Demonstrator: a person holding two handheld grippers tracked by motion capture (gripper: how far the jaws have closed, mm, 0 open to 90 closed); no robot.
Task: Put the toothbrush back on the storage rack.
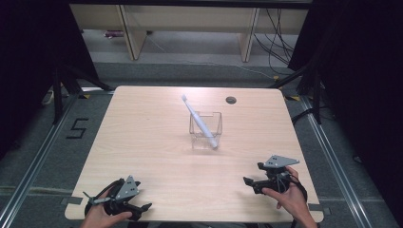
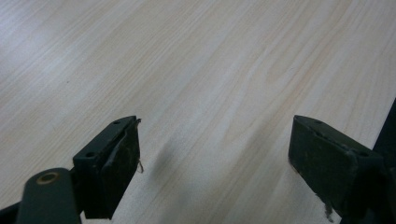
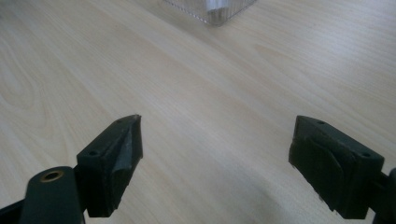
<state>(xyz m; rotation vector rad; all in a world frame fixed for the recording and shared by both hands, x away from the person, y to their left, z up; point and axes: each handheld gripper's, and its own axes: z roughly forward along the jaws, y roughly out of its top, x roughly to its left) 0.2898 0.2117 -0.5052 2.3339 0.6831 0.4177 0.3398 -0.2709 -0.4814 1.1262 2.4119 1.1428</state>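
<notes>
On the floor left of the table a black "5" marking is legible, the left gripper rests wide-jawed and empty, the clear container at centre holds a leaning white toothbrush, and the right gripper stands wide-jawed, empty.

The table is made of pale, smooth wood, the box of clear shiny plastic – and the gripper pads are seen scuffed, matt black.

Toothbrush tilted in clear box
</notes>
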